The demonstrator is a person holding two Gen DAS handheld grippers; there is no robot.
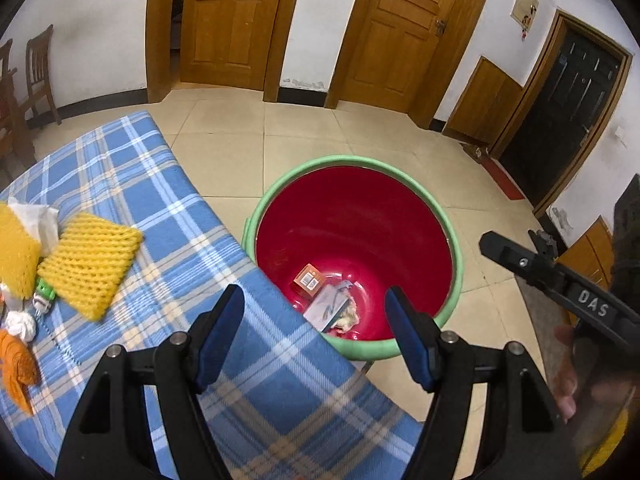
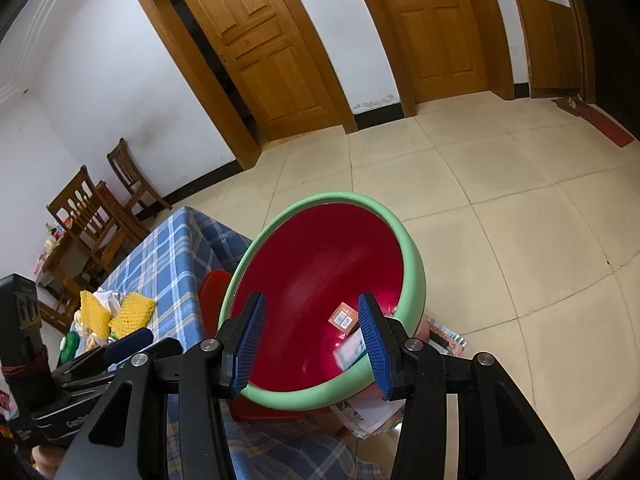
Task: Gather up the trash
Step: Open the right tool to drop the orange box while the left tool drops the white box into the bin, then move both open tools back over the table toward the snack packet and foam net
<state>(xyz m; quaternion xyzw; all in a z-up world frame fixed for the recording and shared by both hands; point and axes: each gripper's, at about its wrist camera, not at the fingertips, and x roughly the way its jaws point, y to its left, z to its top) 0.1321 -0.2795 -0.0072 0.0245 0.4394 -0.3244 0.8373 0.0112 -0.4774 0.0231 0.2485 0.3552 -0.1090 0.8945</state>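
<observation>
A red bucket with a green rim (image 1: 256,216) stands on the floor beside the table; it also shows in the right wrist view (image 2: 416,256). Inside lie an orange box (image 1: 307,279), a white packet (image 1: 326,307) and crumpled scraps. My left gripper (image 1: 316,300) is open and empty above the table edge and the bucket. My right gripper (image 2: 312,304) is open and empty over the bucket. On the blue plaid tablecloth (image 1: 160,208) lie yellow foam nets (image 1: 90,258), white tissue (image 1: 38,218), a green-white item (image 1: 43,296) and orange peel (image 1: 16,360).
Two wooden doors (image 1: 236,20) and a dark door (image 1: 560,112) line the far wall. Wooden chairs (image 2: 100,216) stand at the left. Tiled floor (image 2: 500,200) surrounds the bucket. A red stool (image 2: 212,292) is under the bucket.
</observation>
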